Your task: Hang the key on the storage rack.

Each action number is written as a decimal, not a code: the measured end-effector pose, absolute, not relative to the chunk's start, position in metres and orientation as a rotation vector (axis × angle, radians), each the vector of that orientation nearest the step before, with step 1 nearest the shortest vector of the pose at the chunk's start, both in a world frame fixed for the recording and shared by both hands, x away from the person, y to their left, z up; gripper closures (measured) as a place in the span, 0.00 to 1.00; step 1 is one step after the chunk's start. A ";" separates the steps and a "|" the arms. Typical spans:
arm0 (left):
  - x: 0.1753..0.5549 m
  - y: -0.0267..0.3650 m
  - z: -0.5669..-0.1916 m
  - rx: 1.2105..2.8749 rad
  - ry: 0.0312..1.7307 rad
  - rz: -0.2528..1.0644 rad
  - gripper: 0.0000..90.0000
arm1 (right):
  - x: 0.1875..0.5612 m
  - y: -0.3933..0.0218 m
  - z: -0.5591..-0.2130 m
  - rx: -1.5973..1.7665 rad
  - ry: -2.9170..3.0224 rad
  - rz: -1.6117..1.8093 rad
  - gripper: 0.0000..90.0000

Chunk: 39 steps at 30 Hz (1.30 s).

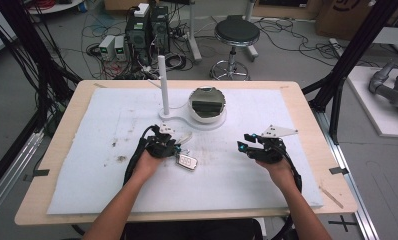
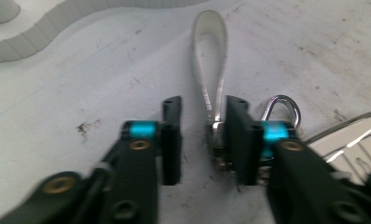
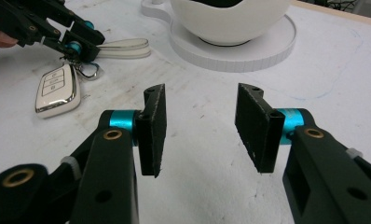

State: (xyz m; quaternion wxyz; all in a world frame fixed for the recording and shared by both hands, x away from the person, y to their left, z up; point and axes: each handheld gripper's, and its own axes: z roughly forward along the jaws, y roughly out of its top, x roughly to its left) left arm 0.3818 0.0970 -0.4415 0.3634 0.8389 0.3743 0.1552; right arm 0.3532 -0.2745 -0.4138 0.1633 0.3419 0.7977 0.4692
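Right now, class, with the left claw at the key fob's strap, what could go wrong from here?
1. The strap lies off-centre in the left claw, against one pad; a closing grip may pinch only its edge and slip.
2. The key fob hangs from the strap by a metal ring; lifted, it would likely swing, perhaps into the white bowl.
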 end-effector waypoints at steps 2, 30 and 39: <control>0.382 0.098 -0.442 2.144 0.964 0.392 0.90 | 0.353 -0.275 -0.413 0.976 2.268 1.340 0.61; 0.358 0.176 -0.357 1.629 0.952 0.601 0.91 | 0.351 -0.284 -0.407 0.988 2.203 1.369 0.61; 0.367 0.178 -0.328 1.568 0.922 0.677 0.91 | 0.351 -0.283 -0.407 0.981 2.208 1.376 0.61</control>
